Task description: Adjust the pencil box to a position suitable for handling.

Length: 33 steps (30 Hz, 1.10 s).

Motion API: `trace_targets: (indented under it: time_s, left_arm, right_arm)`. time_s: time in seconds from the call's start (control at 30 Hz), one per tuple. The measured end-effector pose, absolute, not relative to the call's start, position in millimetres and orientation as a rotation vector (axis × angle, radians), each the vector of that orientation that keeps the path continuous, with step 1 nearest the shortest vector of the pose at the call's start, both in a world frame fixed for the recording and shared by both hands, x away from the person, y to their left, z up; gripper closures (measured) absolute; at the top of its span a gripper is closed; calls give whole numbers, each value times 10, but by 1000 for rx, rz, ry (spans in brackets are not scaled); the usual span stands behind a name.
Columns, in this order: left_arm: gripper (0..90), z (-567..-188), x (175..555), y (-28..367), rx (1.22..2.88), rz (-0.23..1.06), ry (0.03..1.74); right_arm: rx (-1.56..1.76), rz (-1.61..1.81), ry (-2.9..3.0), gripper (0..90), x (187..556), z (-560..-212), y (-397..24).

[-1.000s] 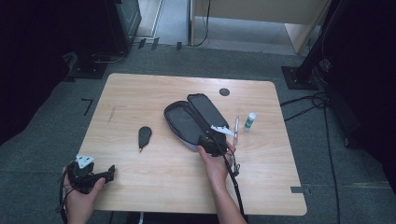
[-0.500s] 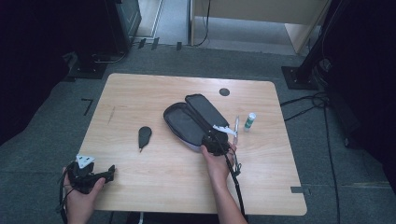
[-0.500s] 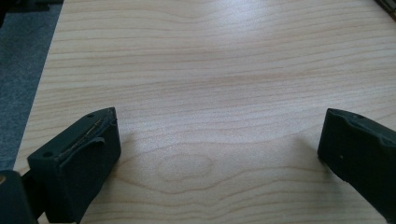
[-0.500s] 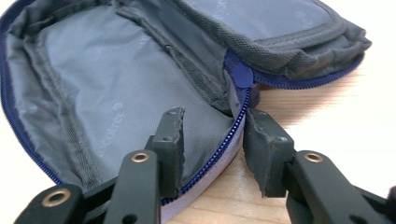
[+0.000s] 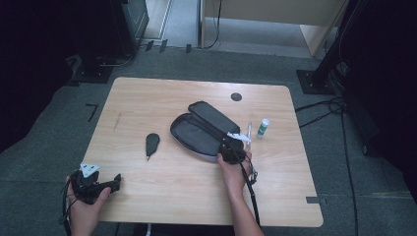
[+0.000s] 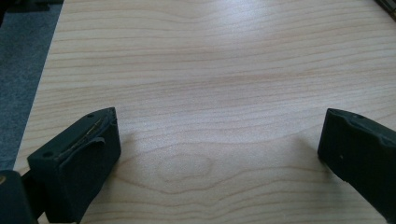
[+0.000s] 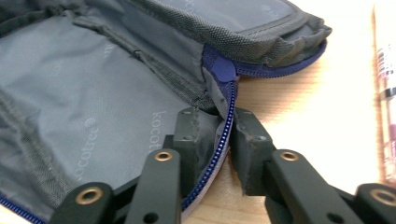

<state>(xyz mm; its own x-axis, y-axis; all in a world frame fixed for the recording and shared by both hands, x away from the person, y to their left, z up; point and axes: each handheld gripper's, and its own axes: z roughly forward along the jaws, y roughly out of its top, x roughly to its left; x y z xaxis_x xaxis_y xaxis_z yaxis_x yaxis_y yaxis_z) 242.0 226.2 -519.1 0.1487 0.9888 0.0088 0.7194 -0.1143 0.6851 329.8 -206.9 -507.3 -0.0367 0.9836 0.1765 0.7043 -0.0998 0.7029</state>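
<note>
Right gripper (image 7: 219, 154) closing its jaws on pouch (image 5: 196, 132) rim, zipper edge between fingers (image 7: 187, 140), mid-desk (image 5: 162, 196). Left gripper (image 6: 215, 154) gaping wide, holding nothing, hovering near front-left corner.

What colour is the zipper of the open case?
Blue. The zipper of the grey case shows best in the right gripper view.

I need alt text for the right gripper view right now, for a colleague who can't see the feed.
The right gripper's two black jaws have just been closing and now pinch the blue-zippered edge of an open grey fabric pencil case, its lining facing up. The case lies on a light wooden table, with a slim pen at the right edge.
</note>
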Motion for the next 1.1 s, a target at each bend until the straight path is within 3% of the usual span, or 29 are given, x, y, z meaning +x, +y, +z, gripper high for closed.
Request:
trace_targets:
  time_s: [0.2, 0.97, 1.03, 1.1]
  left_arm:
    - [0, -5191, 2420, 2262, 1895, 654, 1626]
    - [0, -5191, 2420, 2262, 1895, 654, 1626]
    - [0, -5191, 2420, 2262, 1894, 654, 1626]
    - [0, -5191, 2420, 2261, 1894, 654, 1626]
  right_arm:
    - [1815, 915, 1788, 859, 3306, -5071, -2134]
    - [1593, 984, 2026, 877, 2979, -5049, -2246]
    - [1593, 973, 2040, 844, 2962, -5046, -2259]
    - [1585, 983, 2056, 688, 2946, -5028, -2279]
